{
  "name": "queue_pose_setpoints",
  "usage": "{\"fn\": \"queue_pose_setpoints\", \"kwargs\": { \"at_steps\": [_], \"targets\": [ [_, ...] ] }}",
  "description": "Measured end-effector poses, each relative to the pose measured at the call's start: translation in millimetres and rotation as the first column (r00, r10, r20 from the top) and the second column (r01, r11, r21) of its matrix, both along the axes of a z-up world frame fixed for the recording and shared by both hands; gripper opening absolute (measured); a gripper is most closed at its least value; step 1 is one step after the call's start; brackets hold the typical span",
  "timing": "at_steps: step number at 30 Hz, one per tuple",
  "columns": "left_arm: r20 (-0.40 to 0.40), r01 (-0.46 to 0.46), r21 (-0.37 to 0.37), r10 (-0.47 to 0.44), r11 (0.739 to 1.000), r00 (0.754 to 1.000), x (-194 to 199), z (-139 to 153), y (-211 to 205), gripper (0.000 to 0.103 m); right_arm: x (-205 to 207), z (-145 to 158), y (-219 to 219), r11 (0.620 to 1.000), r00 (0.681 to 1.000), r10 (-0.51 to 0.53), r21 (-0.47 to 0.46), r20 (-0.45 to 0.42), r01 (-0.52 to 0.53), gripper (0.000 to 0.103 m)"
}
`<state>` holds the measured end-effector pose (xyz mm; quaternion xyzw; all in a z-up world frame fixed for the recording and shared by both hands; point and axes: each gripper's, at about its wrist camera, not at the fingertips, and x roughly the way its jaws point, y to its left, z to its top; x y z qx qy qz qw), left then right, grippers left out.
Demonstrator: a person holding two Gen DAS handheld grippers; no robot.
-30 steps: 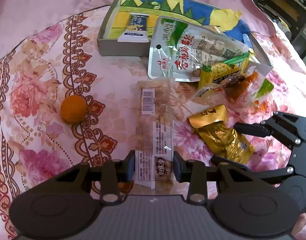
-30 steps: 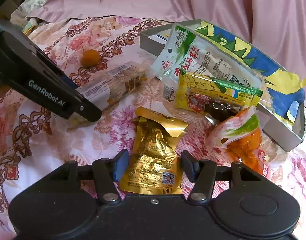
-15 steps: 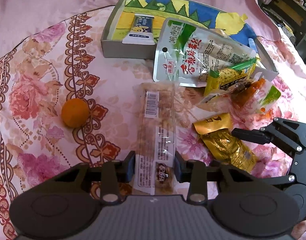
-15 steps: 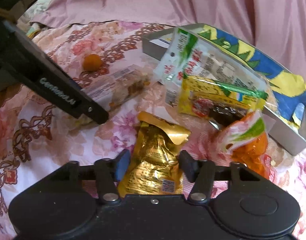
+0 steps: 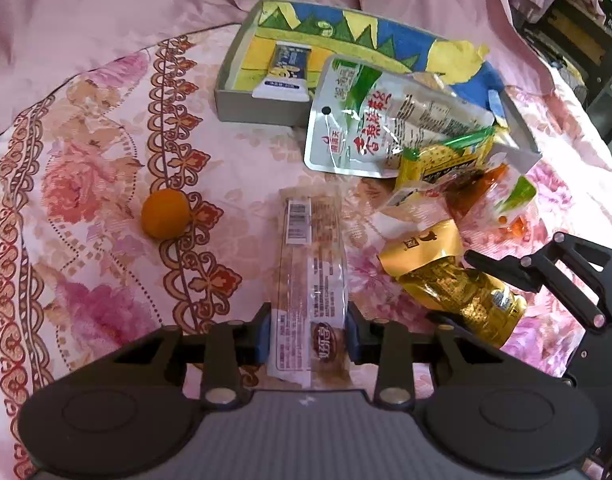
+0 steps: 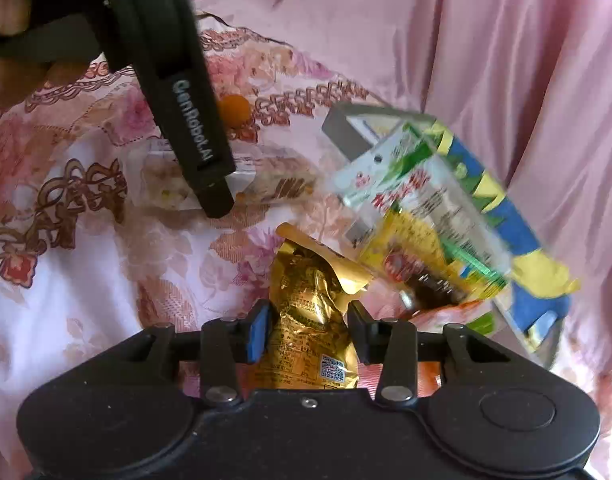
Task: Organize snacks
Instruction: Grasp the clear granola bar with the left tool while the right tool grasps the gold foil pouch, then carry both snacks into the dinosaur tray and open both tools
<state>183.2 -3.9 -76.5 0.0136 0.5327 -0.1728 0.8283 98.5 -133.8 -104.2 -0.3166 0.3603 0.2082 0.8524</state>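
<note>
Left gripper is clamping the clear bar wrapper; right gripper is closing around the gold pouch between its fingers. Both should be squeezing centrally, avoiding slippage.

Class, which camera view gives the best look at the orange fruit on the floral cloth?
The left wrist view: the orange fruit sits whole and sharp on the floral cloth. In the right wrist view it is small, far off, and partly hidden behind the left tongs.
</note>
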Motion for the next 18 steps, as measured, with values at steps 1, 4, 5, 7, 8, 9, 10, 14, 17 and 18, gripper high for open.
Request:
{"fn": "queue_pose_setpoints", "kwargs": {
  "at_steps": [1,4,5,7,8,9,10,14,17,18],
  "targets": [
    [0.005,-0.011,0.001,0.011,1.000,1.000,-1.7,1.9,1.3,0.039,-2.7,2.1,0.5,1.000,1.000,0.000,-0.009,0.017,0.000,0.044],
    [0.034,-0.047,0.023,0.046,0.999,0.998,-6.8,7.7,4.9,0.039,-6.3,8.0,-1.1,1.000,0.998,-0.024,-0.018,0.058,0.025,0.044],
    [0.043,-0.057,0.026,0.056,0.998,0.998,-8.2,9.0,6.0,0.039,-6.7,10.7,-2.6,0.999,0.997,-0.037,-0.013,0.072,0.038,0.044],
    [0.050,-0.079,0.011,0.078,0.997,0.996,-8.3,12.4,10.9,0.039,-7.5,16.5,-5.9,0.999,0.993,-0.053,0.002,0.105,0.053,0.044],
    [0.054,-0.089,0.002,0.089,0.996,0.995,-8.8,14.1,12.9,0.038,-7.6,19.9,-8.1,0.998,0.991,-0.061,0.014,0.119,0.059,0.044],
    [0.068,-0.099,-0.001,0.099,0.995,0.993,-9.9,16.4,14.4,0.038,-7.7,23.4,-9.8,0.997,0.988,-0.071,0.028,0.135,0.068,0.044],
    [0.089,-0.106,0.005,0.105,0.994,0.990,-10.9,18.8,15.1,0.038,-8.1,25.9,-10.7,0.997,0.986,-0.078,0.037,0.148,0.073,0.044],
    [0.214,-0.114,0.063,0.098,0.992,0.972,-16.2,28.8,8.0,0.038,-6.2,34.4,-13.1,0.994,0.972,-0.103,0.065,0.210,0.091,0.044],
    [0.262,-0.120,0.036,0.106,0.992,0.959,-17.1,35.7,7.6,0.038,-6.5,40.0,-16.6,0.992,0.961,-0.119,0.081,0.248,0.102,0.044],
    [0.272,-0.125,0.019,0.116,0.992,0.955,-16.5,38.4,8.4,0.038,-6.1,41.5,-17.5,0.991,0.957,-0.123,0.085,0.262,0.105,0.044]
  ]
}}
